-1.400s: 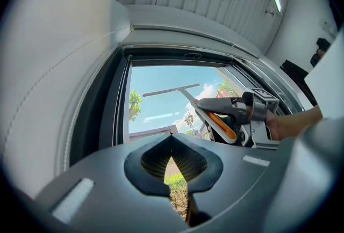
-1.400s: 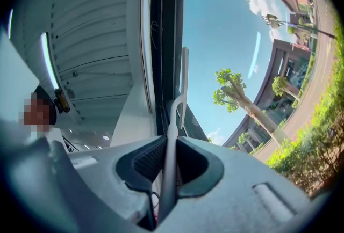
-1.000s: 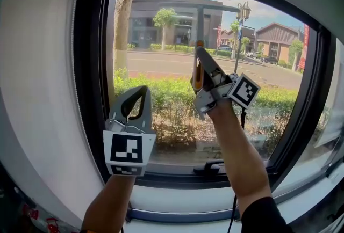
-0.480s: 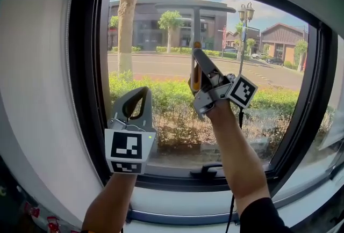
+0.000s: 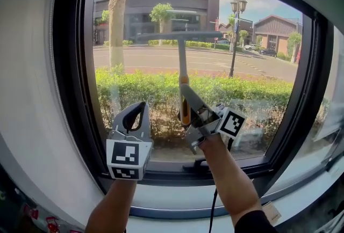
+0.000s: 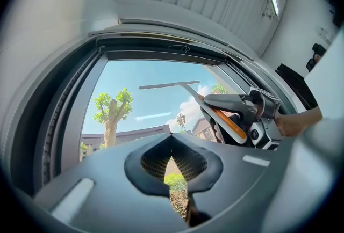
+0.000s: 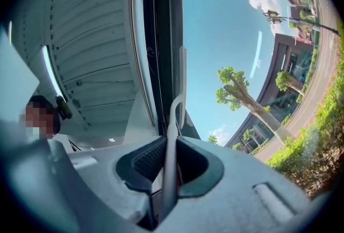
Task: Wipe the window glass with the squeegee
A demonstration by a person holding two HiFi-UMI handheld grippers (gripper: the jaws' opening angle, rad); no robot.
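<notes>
We are working through the wiping step: the right gripper (image 5: 184, 100) is clamping the orange-and-grey handle of the long-shafted squeegee with its thin dark blade (image 5: 181, 68), and the right gripper view is showing the pale shaft pinched firmly between the two ribbed pads. The blade is lying level across the upper part of the clear window glass (image 5: 263, 76), seemingly pressed to the pane, while the shaft is running straight down from it to the gripper near the lower middle. The left gripper (image 5: 137, 111) is hovering just left of that, in front of the pane's lower left, with its jaws drawn together on nothing. We are judging the pass as partly done, with a good share of glass below the blade to cover; the next move is calling for an even downward draw, with the blade flat on the pane, stopping short of the dark window latch (image 5: 200, 165) at the bottom. The pane is sitting in a black window frame (image 5: 69, 87) set into a white wall (image 5: 29, 97), above a pale sill (image 5: 177, 201). Outside, a green hedge (image 5: 252, 93), a tree trunk (image 5: 115, 28), a street lamp (image 5: 236, 6) and a grey building (image 5: 161, 5) are showing under a bright sky.
</notes>
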